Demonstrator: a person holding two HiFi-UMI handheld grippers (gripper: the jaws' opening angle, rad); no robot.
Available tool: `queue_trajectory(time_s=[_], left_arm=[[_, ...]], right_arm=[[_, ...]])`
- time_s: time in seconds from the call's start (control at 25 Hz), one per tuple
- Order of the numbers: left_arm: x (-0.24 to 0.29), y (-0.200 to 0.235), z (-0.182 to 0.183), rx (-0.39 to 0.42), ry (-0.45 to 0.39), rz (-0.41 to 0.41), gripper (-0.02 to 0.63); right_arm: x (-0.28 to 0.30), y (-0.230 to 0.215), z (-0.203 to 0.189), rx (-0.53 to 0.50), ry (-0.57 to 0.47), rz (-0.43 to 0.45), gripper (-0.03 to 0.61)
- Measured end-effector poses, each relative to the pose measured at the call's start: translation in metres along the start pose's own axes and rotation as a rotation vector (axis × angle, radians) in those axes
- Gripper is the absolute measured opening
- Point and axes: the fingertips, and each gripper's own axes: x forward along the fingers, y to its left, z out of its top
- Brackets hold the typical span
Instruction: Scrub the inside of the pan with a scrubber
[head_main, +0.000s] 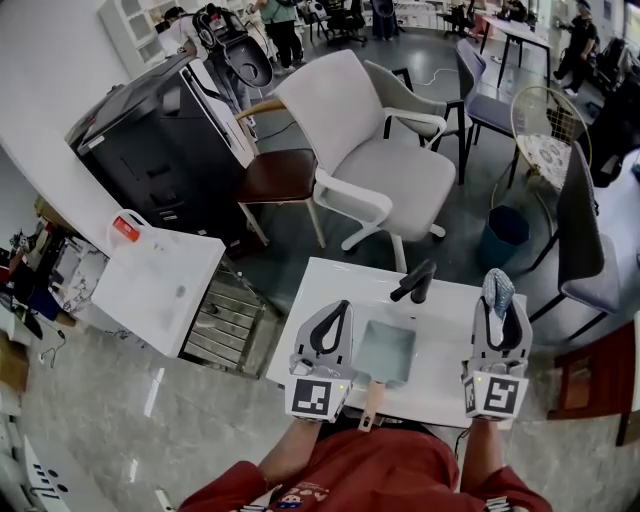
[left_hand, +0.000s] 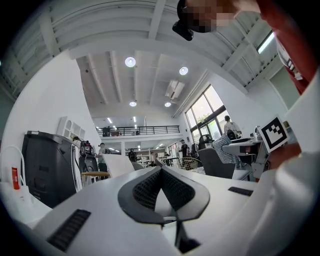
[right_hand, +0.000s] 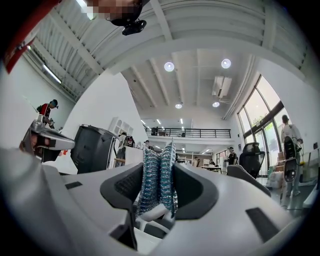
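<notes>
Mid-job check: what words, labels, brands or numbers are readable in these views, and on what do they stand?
No legible words or numbers in any view.
Cube of the left gripper: a black-and-white square marker, a pattern only, no text.
Cube of the right gripper: the same kind of marker, no text.
Person's red shirt: some print near the bottom edge, too small and blurred to read.

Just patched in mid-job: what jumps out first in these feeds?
First, the blue-silver scrubber, pinched between the jaws of the right gripper at the head view's lower right. Next, the pale square pan with a wooden handle, lying on the white table between the two grippers. The left gripper is shut on nothing.
</notes>
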Motion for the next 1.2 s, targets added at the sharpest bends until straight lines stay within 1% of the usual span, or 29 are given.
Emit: queue_trajectory(time_s=[0.36, 0.64, 1.2], left_arm=[[-0.001, -0.004, -0.005, -0.011, 0.007, -0.003, 0.011], [-0.002, -0.002, -0.005, -0.013, 0.008, 0.001, 0.011], [-0.006, 0.004, -0.006, -0.02, 0.014, 0.02, 0.011]], right_arm=[[-0.003, 0.003, -0.006, -0.019, 0.021, 0.006, 0.183], [-0.002, 0.002, -0.011, -0.008, 0.034, -0.005, 0.183], [0.003, 0.011, -0.01, -0.002, 0.04, 0.02, 0.183]])
